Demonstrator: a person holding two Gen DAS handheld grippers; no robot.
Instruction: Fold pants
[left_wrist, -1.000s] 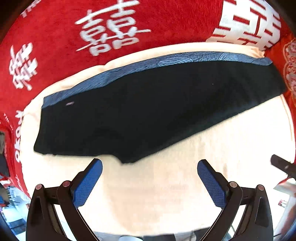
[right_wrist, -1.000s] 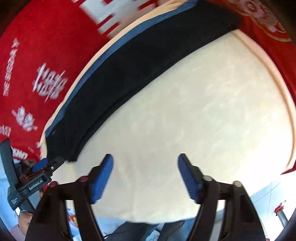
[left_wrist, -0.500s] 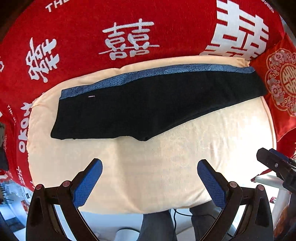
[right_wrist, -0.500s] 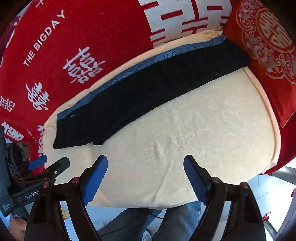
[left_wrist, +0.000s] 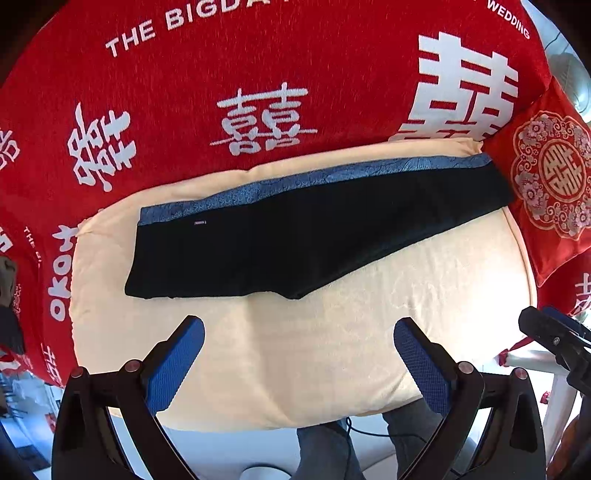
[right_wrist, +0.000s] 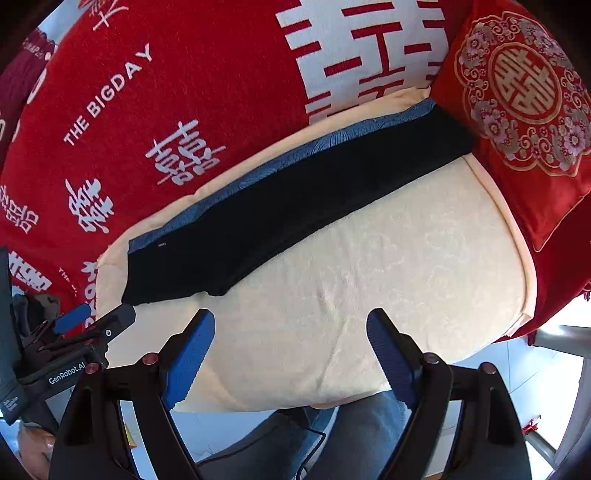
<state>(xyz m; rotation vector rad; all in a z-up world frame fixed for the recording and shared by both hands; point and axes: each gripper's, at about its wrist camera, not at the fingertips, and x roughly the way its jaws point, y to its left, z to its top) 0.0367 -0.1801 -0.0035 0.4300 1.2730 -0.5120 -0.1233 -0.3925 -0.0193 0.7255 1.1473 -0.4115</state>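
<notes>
"THE BIGDAY" on red blanket (right_wrist: 155, 122)

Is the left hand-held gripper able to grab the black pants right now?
Probably yes. The left hand-held gripper is open and empty, nothing lies between it and the pants on the cream cushion, but it must come down first.

Both the left gripper (left_wrist: 299, 354) and right gripper (right_wrist: 291, 347) point steeply downward, jaws spread wide and empty.

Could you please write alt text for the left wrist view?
Black pants with a blue side stripe lie folded lengthwise on a cream cushion. The open left gripper hovers above, empty. A red blanket with white characters lies behind.
</notes>
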